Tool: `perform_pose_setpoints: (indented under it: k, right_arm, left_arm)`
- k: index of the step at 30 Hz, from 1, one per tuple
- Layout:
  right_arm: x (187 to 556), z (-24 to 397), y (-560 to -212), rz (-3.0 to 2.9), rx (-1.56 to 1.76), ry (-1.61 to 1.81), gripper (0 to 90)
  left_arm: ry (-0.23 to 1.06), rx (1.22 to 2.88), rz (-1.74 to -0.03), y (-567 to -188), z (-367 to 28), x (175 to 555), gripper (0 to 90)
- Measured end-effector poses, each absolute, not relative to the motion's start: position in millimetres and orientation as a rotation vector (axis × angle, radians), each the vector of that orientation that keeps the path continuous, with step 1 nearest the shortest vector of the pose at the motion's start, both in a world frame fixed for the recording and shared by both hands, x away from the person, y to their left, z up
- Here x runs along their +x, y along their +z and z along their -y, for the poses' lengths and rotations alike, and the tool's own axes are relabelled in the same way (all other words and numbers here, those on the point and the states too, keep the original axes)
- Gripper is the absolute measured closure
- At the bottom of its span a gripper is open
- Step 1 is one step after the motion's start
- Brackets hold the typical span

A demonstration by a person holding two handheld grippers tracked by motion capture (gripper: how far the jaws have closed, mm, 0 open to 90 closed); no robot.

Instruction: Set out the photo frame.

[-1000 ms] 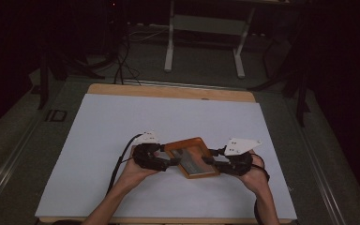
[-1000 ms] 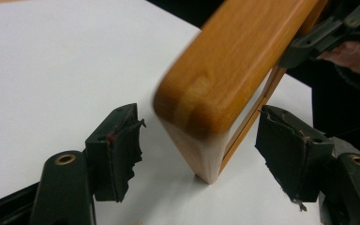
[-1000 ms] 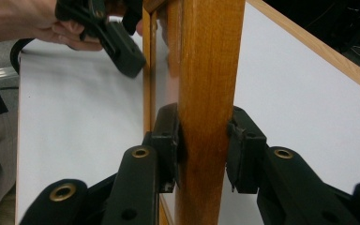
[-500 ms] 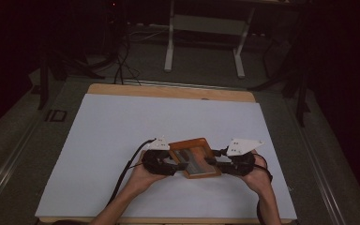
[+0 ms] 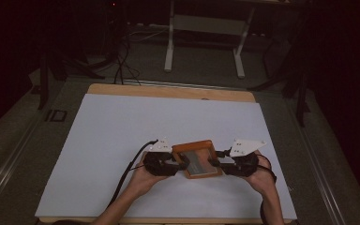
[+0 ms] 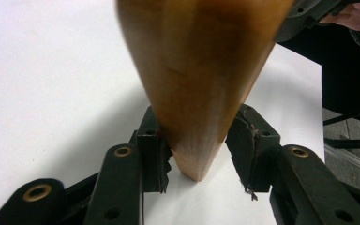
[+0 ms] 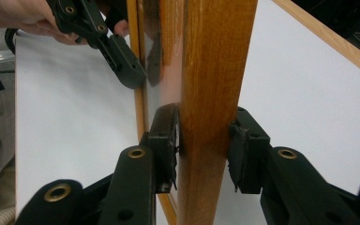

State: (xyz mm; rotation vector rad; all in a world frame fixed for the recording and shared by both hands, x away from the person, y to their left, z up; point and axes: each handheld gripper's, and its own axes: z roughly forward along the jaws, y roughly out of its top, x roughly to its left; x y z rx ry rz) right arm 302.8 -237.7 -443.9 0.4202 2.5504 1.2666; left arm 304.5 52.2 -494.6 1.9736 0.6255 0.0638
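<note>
A flat orange-brown wooden frame (image 5: 198, 159) with a glossy grey panel is held just above the white table top, between both grippers. My left gripper (image 5: 182, 164) has its jaws around the frame's left end. They have just been closing, and in the left gripper view the wood (image 6: 201, 70) is pinched between the pads of that gripper (image 6: 199, 154). My right gripper (image 5: 214, 164) grips the opposite side. In the right gripper view its pads press both faces of the wooden edge (image 7: 215, 70) of that gripper (image 7: 201, 150). The left gripper (image 7: 122, 61) shows beyond, mirrored in the panel.
A white sheet (image 5: 168, 126) covers the table, with a wooden strip (image 5: 168, 90) along its far edge. A black cable (image 5: 126, 173) trails from the left gripper toward the near edge. Beyond the table stand a white stand's legs (image 5: 204, 42) and dark floor cables.
The left gripper's jaws closed in on the frame's left end. The frame and both hands shifted slightly toward the near edge and right.
</note>
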Motion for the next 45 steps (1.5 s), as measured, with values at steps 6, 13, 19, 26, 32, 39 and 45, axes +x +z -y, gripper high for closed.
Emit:
perform_pose_setpoints:
  k: [6,13,19,26,32,39,45]
  right_arm:
    - [302.9,241.1,-444.9,-2.56,0.424,1.257,64.9]
    - [302.5,241.1,-445.0,-2.557,0.415,1.253,64.9]
    - [302.5,239.2,-444.8,-2.552,0.408,1.25,64.8]
    - [301.8,238.9,-442.6,-2.539,0.41,1.272,64.8]
    - [301.7,239.4,-440.9,-2.528,0.413,1.3,64.9]
    - [301.4,237.8,-439.3,-2.519,0.423,1.328,64.9]
    - [301.4,234.9,-438.4,-2.512,0.428,1.354,65.1]
  left_arm:
    - [0.077,1.977,-0.615,-493.1,-50.2,302.3,62.0]
    - [0.084,1.979,-0.615,-491.9,-50.4,301.8,62.3]
    - [0.099,1.984,-0.615,-490.0,-51.9,301.5,62.2]
    - [0.106,1.973,-0.613,-485.2,-54.0,300.2,62.2]
    - [0.112,1.963,-0.606,-481.3,-56.3,299.7,62.2]
    - [0.12,1.959,-0.602,-475.6,-60.7,298.7,62.2]
    - [0.128,1.96,-0.595,-470.4,-65.9,299.0,62.3]
